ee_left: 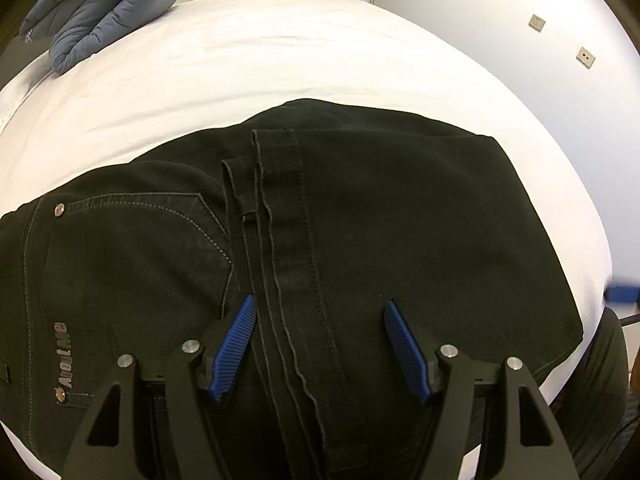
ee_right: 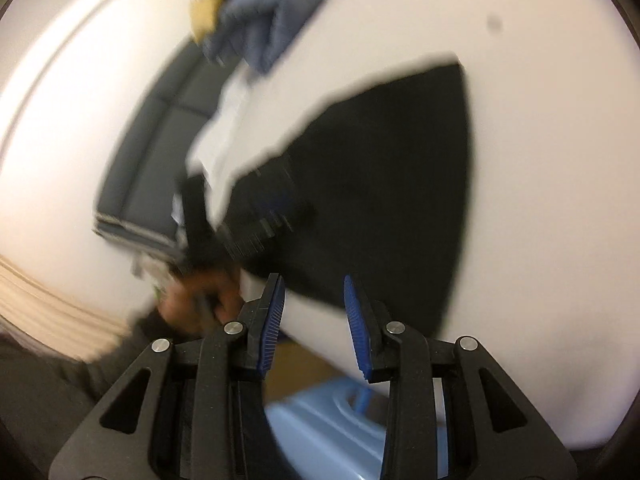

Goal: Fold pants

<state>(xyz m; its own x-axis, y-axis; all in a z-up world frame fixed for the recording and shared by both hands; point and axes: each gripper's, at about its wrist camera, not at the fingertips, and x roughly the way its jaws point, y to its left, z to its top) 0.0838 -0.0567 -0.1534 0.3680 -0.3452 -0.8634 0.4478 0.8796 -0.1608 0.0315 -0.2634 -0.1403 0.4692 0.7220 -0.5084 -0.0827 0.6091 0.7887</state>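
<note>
Bed (ee_left: 280, 52) w/ pants (ee_left: 360, 220), jacket (ee_left: 108, 12)

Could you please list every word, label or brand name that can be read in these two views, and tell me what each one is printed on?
"About Me" (my best reading; the last letters are unclear): silver lettering, running sideways, on the back pocket of the black pants, in the left wrist view.
The two small plates on the wall carry no text that I can see.
The right wrist view is motion-blurred; nothing there is readable.
</note>
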